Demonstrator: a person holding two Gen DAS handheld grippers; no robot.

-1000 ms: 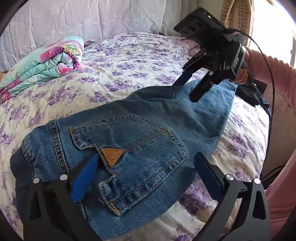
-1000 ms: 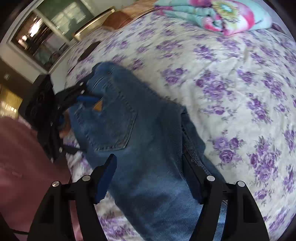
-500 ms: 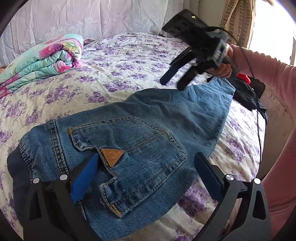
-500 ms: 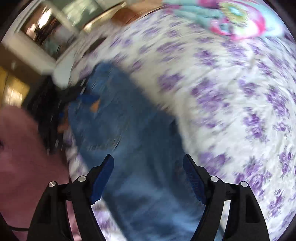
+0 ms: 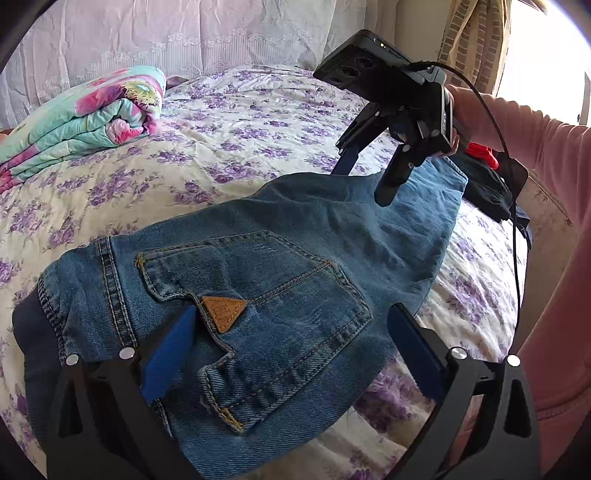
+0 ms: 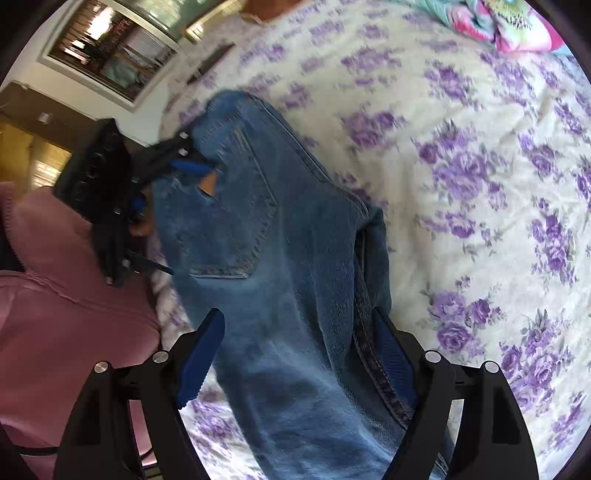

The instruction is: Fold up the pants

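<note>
Blue jeans (image 5: pixel 280 266) lie folded lengthwise on the floral bed sheet (image 5: pixel 221 140), back pocket with a tan triangle patch (image 5: pixel 223 312) facing up. My left gripper (image 5: pixel 291 343) is open, its fingers astride the pocket end near the waistband. My right gripper (image 5: pixel 364 177) hovers just above the leg end, open. In the right wrist view the jeans (image 6: pixel 280 258) run between its open fingers (image 6: pixel 299 350), and my left gripper (image 6: pixel 184 162) sits at the far waistband end.
A folded floral quilt (image 5: pixel 81 118) lies at the bed's far left. Dark clothing with a red item (image 5: pixel 484 181) sits at the right bed edge. Pillows and lace fabric (image 5: pixel 184 33) line the head. The person's pink sleeves (image 5: pixel 546 155) are on the right.
My right gripper lifted off the leg end, swung left above the bed, then came back down over the leg end. The jeans and left gripper stayed put.
</note>
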